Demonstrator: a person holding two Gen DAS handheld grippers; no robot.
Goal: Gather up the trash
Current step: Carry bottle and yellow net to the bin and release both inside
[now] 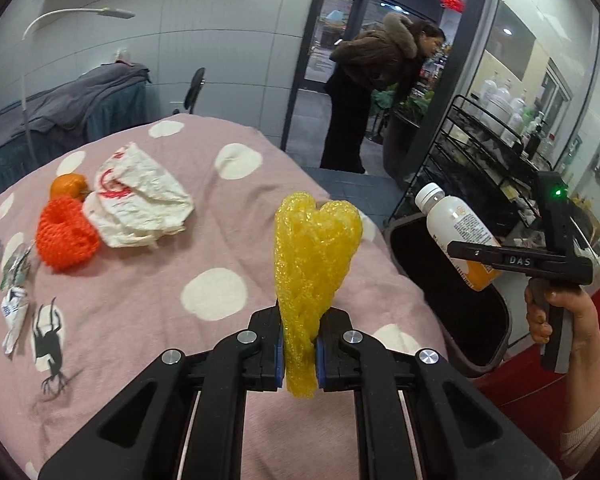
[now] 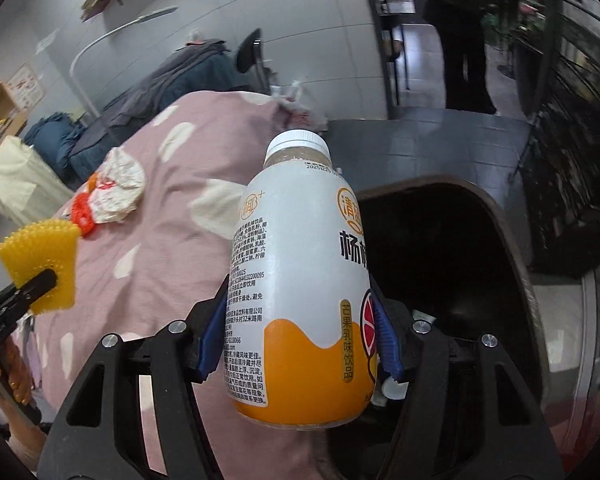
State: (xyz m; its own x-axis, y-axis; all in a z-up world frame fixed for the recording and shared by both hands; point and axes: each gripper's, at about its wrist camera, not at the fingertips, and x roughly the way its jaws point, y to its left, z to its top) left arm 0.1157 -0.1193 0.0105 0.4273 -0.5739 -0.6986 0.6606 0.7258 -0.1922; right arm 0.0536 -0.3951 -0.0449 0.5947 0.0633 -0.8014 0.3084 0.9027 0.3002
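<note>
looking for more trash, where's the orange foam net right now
In the left wrist view the orange foam net lies far left on the pink blanket, touching the crumpled white bag.

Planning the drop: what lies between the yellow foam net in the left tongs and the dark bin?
Only bare pink polka-dot blanket lies between the yellow foam net sleeve and the dark open bin, as the left wrist view shows.

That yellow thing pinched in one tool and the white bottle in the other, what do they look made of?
Yellow foam net sleeve: apparently soft foamed plastic mesh, the kind wrapped round fruit; its bumpy, slightly glittery open weave squashes flat between the left gripper's jaws.

Drink bottle: probably plastic, smooth with a soft sheen, under a printed white and orange label, with a ribbed white screw cap. The right gripper holds it without denting it.
</note>
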